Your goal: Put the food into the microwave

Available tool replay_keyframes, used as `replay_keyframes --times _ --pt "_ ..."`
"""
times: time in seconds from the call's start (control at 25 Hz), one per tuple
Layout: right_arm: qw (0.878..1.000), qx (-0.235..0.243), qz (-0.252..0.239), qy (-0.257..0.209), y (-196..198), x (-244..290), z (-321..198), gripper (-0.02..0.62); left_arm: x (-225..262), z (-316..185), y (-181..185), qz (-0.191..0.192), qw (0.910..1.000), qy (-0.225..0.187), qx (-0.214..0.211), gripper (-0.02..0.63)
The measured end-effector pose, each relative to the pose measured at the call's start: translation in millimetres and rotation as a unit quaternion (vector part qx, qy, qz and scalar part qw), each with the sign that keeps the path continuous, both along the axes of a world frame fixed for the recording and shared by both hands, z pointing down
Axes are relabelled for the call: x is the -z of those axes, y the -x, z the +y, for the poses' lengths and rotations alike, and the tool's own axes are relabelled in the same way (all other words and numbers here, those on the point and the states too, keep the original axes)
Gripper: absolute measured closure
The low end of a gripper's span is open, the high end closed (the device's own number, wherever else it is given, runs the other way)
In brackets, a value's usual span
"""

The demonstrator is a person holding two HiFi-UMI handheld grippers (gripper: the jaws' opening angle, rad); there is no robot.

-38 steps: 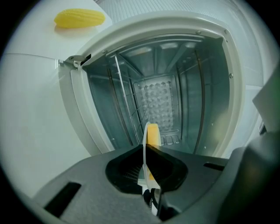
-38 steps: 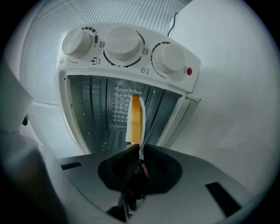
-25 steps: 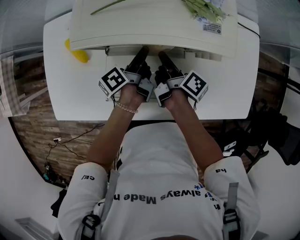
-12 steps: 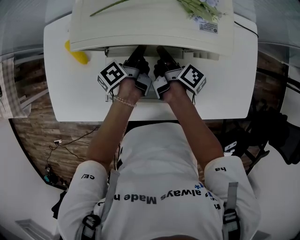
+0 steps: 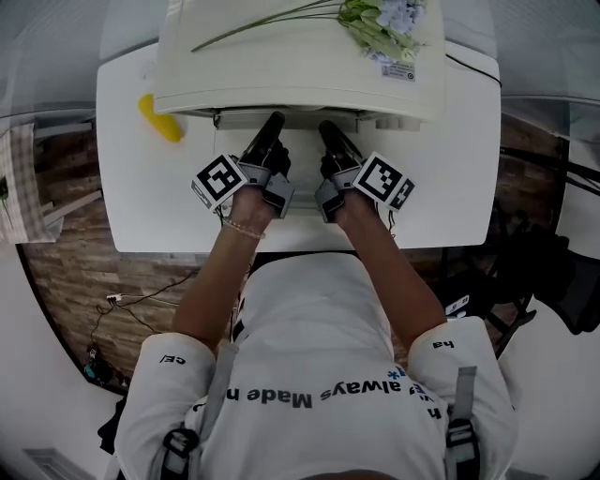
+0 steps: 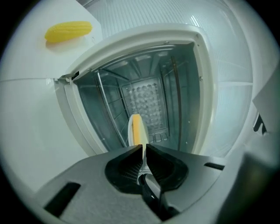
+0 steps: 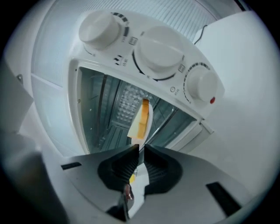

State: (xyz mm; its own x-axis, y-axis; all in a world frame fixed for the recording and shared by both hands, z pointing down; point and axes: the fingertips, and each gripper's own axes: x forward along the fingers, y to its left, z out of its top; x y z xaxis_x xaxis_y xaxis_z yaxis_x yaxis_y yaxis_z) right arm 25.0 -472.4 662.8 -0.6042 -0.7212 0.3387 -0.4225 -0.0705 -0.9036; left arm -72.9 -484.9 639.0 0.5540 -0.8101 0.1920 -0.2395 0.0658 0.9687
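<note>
**Head view.** The microwave (image 5: 300,56) stands at the back of the white worktop (image 5: 450,187), with flowers (image 5: 380,23) lying on its top. The left claw (image 5: 270,127) and right claw (image 5: 326,129) point side by side into its open front. The plate cannot be made out from here. A corn cob (image 5: 160,118) lies on the worktop to the left, well apart from both claws.

**Left gripper view.** The left claw (image 6: 143,151) is clamped on the rim of a thin white plate (image 6: 131,131), seen edge-on. Yellow food (image 6: 137,129) lies on the plate. The plate reaches forward to the cavity opening, with the wire rack (image 6: 109,105) behind it. Whether it has crossed the threshold cannot be told.

**Right gripper view.** The right claw (image 7: 141,151) is likewise closed on the plate rim (image 7: 148,124), and the food (image 7: 142,114) shows as yellow-orange. Three knobs (image 7: 158,51) sit beside the opening.

**Handling.**
- The plate appears rigid, smooth and probably breakable, and the grip on its thin rim is narrow.
- The food rests loose on the plate and is likely to slide if the plate tilts.
- Keep both claws level with each other and hold at the rim only.
- Clear the cavity edges and set the plate down on the rack before releasing.
</note>
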Motion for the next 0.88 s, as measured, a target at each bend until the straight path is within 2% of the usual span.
replay_keyframes --times 0.16,0.4,0.6,0.88 --pt "0.998 0.022 0.043 -0.041 -13 25 11 0.569 24 14 -4 0.0 0.9996 -0.022 -0.016 0.581" --pt "0.988 0.051 0.09 -0.112 -30 76 24 0.569 68 38 -6 -0.058 0.9944 -0.074 -0.049 0.588" --pt "0.973 0.072 0.137 -0.171 -38 121 39 0.569 116 54 -6 -0.112 0.9813 -0.141 -0.068 0.592" --pt "0.94 0.093 0.206 -0.255 -41 182 52 0.569 166 72 -11 -0.165 0.9614 -0.204 -0.083 0.592"
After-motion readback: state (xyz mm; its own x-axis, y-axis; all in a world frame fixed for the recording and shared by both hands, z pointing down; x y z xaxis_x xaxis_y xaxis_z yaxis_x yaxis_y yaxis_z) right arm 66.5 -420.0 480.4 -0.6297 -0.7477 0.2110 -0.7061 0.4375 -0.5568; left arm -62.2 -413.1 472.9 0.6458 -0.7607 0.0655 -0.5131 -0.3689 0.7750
